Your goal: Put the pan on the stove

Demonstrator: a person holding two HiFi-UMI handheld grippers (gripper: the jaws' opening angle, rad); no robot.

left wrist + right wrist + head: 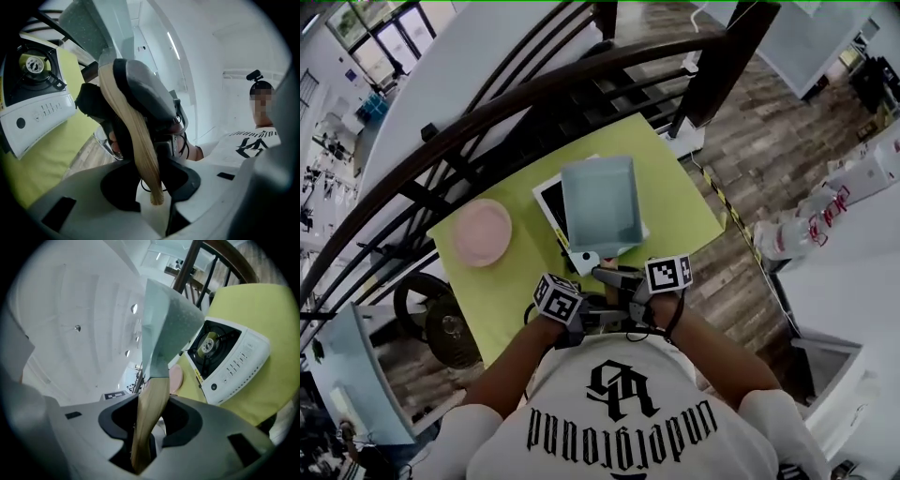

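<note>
1. The pan (600, 204), square and light blue, is held in the air over the middle of the green tabletop (675, 202). In the head view it overlaps most of the white stove (548, 202) below it.
2. Both claw views show the stove's round burner uncovered beside the pan. The pan therefore seems to be clear of the stove, though the head view alone cannot show whether the two touch.
3. The pan's wooden handle (150, 413) runs back from its near edge toward the person. Both claws are on the handle, close together, just in front of the person's white printed shirt (619, 412).
4. The right claw (147, 423) is clamped on the handle close to the pan. Its dark pads press on either side of the wood, and the pan's body rises straight ahead of them.
5. The left claw (151, 185) is clamped on the handle's free end, whose tip sits between its pads. The right claw's grey and black body shows further along the handle in the left claw view.
6. The stove lies flat on the tabletop, with its control panel of small buttons and one round knob on the side nearest the person.
7. A pink plate (482, 232) lies on the tabletop to the left of the stove, apart from it.
8. A dark stair railing (534, 98) curves past the far side of the tabletop. A wooden plank floor (750, 150) shows to the right.
</note>
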